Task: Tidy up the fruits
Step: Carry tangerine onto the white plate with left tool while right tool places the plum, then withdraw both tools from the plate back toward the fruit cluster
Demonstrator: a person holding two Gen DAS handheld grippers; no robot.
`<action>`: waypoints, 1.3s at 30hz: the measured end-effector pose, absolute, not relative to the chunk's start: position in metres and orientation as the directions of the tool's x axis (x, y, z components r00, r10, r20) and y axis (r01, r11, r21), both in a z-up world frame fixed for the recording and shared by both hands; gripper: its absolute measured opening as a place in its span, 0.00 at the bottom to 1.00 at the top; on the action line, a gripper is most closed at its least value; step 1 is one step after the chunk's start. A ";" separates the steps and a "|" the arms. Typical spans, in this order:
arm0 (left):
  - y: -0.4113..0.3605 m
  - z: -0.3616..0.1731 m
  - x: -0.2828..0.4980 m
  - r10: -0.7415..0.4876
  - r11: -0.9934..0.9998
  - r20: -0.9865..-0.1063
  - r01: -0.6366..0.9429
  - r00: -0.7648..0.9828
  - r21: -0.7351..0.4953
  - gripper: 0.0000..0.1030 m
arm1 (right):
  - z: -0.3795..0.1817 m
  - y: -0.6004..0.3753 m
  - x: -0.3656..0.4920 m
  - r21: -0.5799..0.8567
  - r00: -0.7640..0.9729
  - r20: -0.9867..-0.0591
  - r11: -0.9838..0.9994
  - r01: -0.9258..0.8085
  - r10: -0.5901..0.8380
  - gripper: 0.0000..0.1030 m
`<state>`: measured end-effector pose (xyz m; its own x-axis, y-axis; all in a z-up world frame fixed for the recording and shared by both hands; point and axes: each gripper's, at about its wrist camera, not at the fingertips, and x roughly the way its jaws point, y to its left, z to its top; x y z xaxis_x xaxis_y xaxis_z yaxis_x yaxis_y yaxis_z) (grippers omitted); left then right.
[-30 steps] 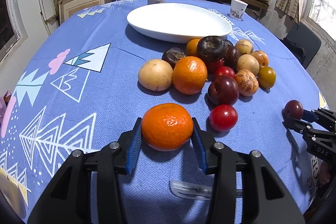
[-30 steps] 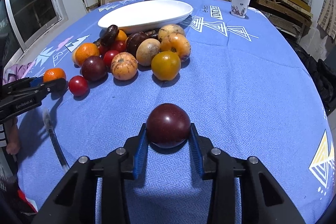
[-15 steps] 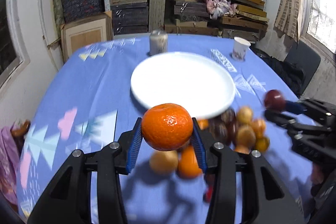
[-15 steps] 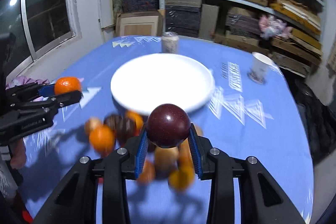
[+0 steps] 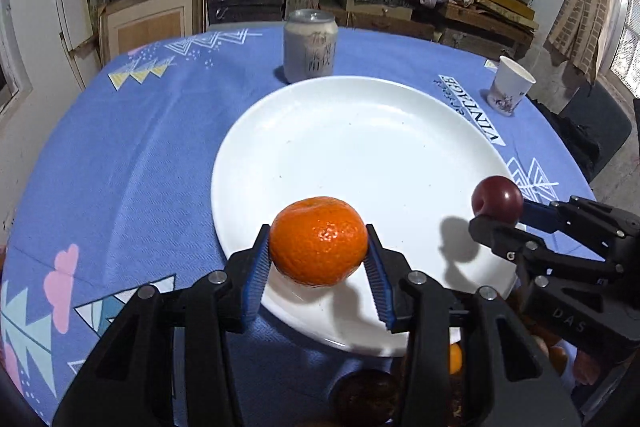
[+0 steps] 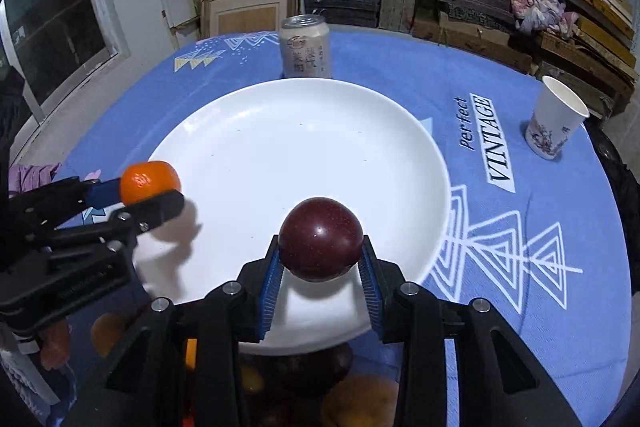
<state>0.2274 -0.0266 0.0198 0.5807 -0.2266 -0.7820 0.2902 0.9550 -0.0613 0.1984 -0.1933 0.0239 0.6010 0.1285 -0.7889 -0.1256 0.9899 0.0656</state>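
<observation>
Both fruits hung over the white plate (image 6: 248,131)! The left hand-held gripper (image 5: 318,259) clamped the orange (image 5: 318,241) at the near-left rim, the right hand-held gripper (image 6: 320,263) clamped the plum (image 6: 320,245) nearby. Released from height, either round fruit could have rolled off onto the tabletop (image 5: 120,147).

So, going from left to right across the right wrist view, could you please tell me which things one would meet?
Round orange mandarin in the left tongs → silver drink can → dark red round plum in the right tongs → white paper cup.
</observation>
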 end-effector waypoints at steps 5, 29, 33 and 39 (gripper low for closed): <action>-0.031 0.017 0.227 -0.225 0.953 -0.777 0.298 0.587 -0.051 0.50 | 0.018 -0.181 0.198 0.022 0.594 -0.797 0.989 -0.147 0.106 0.39; 0.024 0.051 0.083 -0.201 0.969 -0.716 0.243 0.669 -0.045 0.84 | 0.069 -0.203 0.046 0.027 0.741 -0.665 0.995 -0.100 0.093 0.67; 0.037 0.032 0.061 -0.207 0.970 -0.738 0.230 0.642 -0.072 0.84 | 0.055 -0.226 0.012 0.082 0.757 -0.647 0.995 -0.049 0.090 0.67; 0.046 0.020 0.066 -0.198 0.976 -0.742 0.195 0.641 -0.092 0.84 | 0.031 -0.245 0.000 0.130 0.748 -0.656 0.991 -0.011 0.095 0.70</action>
